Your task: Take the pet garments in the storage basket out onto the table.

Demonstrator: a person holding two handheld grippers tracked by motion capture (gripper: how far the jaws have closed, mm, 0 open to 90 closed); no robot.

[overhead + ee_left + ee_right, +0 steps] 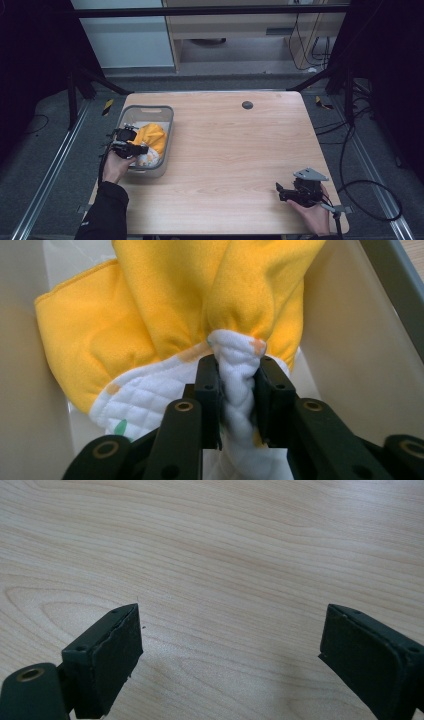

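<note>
Grey bin point(165, 120) (on wooden table point(240, 165)).

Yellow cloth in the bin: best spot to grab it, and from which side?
Grip the bunched white quilted fold below the yellow cloth, coming from above through the grey bin's open top. The gathered ridge fits between the jaws; the left claw is shut on it there.

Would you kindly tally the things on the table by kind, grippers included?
Grippers: 2, the left gripper shut on the cloth, the right gripper open.
Grey bins: 1.
Yellow and white quilted cloths: 1, inside the bin.
Total: 4.
</note>
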